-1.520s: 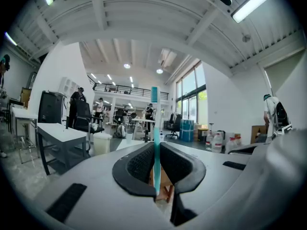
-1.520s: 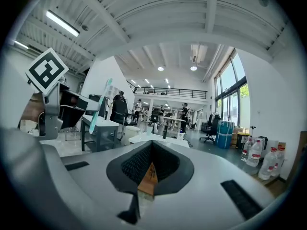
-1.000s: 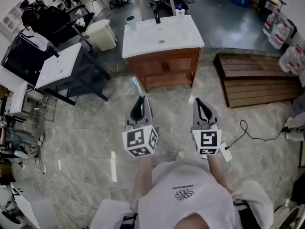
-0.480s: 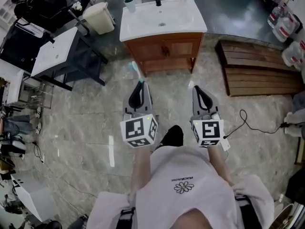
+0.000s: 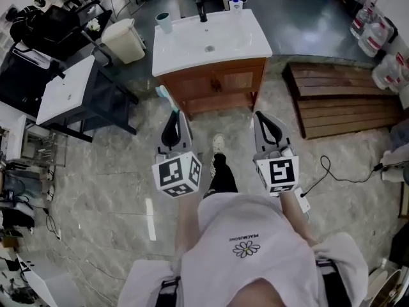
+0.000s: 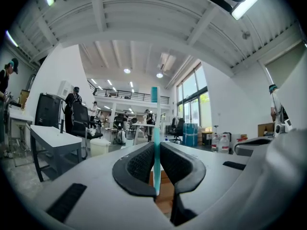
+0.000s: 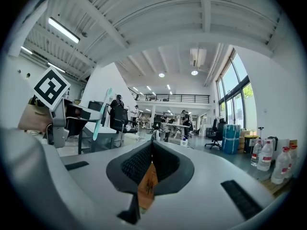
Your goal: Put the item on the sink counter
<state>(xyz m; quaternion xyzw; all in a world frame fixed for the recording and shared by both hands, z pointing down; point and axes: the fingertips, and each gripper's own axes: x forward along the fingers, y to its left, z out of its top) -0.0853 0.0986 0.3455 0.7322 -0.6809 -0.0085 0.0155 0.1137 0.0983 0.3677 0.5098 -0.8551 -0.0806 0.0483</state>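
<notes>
A: The left tool (image 5: 172,121) pinches the teal toothbrush (image 5: 165,96), probably by its handle, and it is well short of the sink surface (image 5: 182,55). Keep it pinched, walk close, then lay it beside the basin (image 5: 211,40).

B: And the right tool (image 5: 265,123)?

A: Pressed together, empty. Since a second ago the sink came nearer, and a foot (image 5: 219,144) steps forward.

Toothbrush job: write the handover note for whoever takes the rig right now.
Left gripper: shut on the teal toothbrush, which sticks out past the jaws.
Right gripper: shut, empty.
Sink counter: ahead of the person, probably not within reach yet; a cup stands at its back left corner.
Done: toothbrush is in hand.
Left: step up to the counter, lay the toothbrush on a bare part, release.
</notes>
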